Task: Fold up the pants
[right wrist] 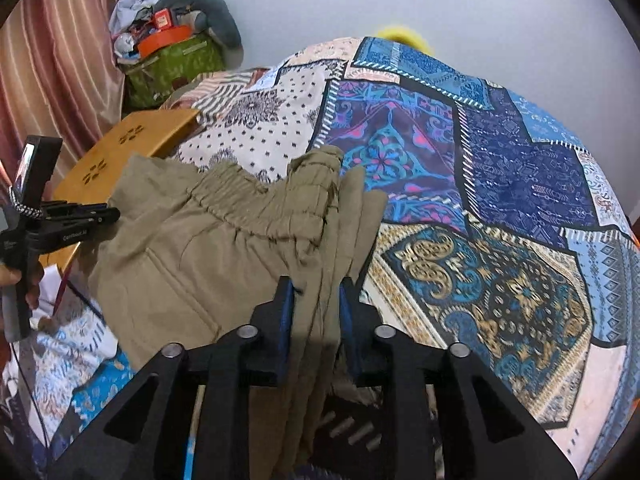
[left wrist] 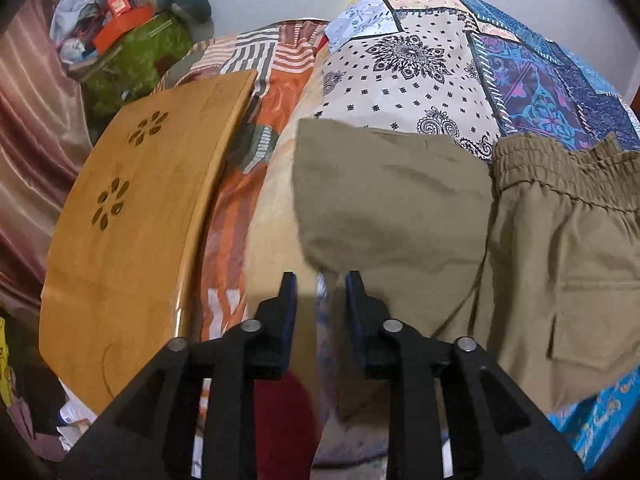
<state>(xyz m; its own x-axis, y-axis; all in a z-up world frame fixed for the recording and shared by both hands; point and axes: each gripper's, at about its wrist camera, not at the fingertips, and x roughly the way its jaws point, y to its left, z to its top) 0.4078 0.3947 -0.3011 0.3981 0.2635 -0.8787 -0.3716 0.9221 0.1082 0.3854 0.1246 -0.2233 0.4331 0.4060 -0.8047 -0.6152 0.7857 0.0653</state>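
Khaki pants (left wrist: 400,200) lie folded on the patchwork bedspread (left wrist: 400,60), with the elastic waistband (left wrist: 560,176) toward the right. My left gripper (left wrist: 320,280) is open at the pants' near left corner, and only bedding shows between its fingers. In the right wrist view the pants (right wrist: 200,248) spread to the left, and several folded layers of their right edge run between the fingers of my right gripper (right wrist: 317,288). Its jaws stand apart and the cloth sits loose between them. The left gripper (right wrist: 114,214), held in a hand, rests at the pants' left edge.
A wooden lap table (left wrist: 132,220) with flower cut-outs lies on the bed left of the pants. A green bag (left wrist: 136,56) piled with clutter stands by the wall beside a pink curtain (left wrist: 32,140). Open bedspread (right wrist: 500,180) stretches to the right.
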